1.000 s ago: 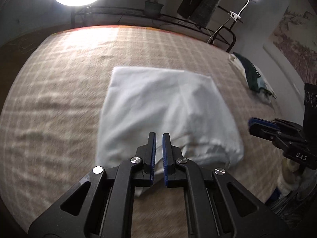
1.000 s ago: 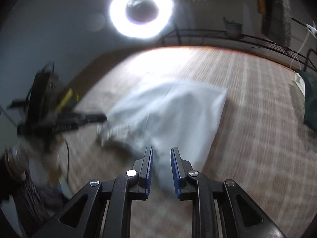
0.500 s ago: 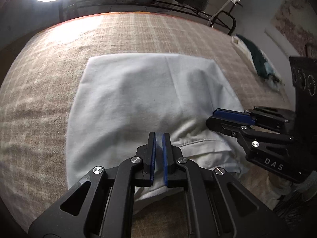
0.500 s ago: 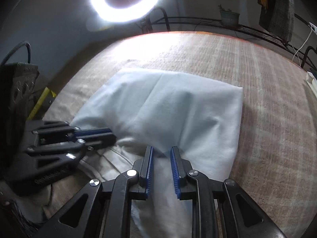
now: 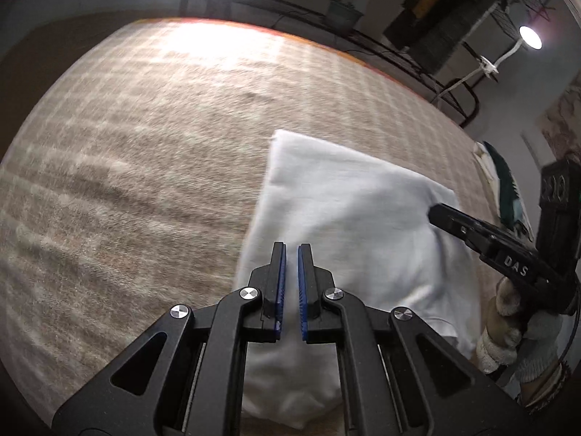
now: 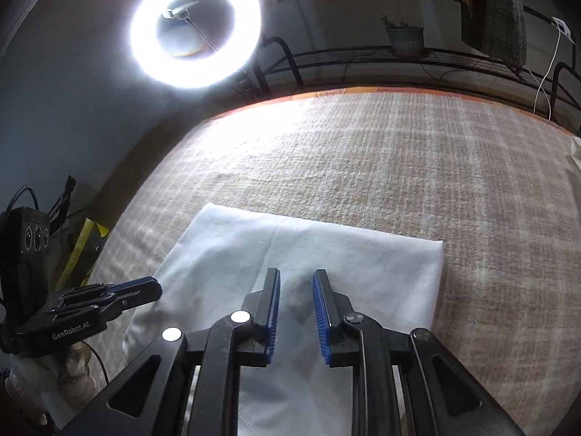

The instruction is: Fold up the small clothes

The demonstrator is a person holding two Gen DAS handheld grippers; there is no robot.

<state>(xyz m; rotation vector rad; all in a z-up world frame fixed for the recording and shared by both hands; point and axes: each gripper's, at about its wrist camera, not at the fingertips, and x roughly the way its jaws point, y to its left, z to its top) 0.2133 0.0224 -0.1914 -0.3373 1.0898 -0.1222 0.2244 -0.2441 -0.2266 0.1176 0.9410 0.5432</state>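
A folded white garment (image 6: pixel 345 250) lies flat on the beige checked bed cover (image 6: pixel 363 163). My right gripper (image 6: pixel 296 272) hangs low over its near half. The jaws are opening, with only a small shadowed wrinkle of cloth below the gap and nothing pinched. In the left wrist view the garment (image 5: pixel 363 218) sits right of centre. My left gripper (image 5: pixel 291 245) is shut and empty above its left edge. The left gripper (image 6: pixel 158 289) also shows at the garment's left side, and the right gripper (image 5: pixel 434 212) reaches in over the cloth from the right.
A gloved hand (image 5: pixel 508 327) holds the right gripper. A bright ring light (image 6: pixel 196 25) and a black metal rack (image 6: pixel 363 54) with a potted plant (image 6: pixel 405 36) stand past the far edge. A dark green item (image 5: pixel 504 178) lies at the right side.
The left gripper has slid left to the garment's left edge. The right gripper's jaws have spread a little, and it now sits nearer the garment's near edge. The cloth lies flatter.
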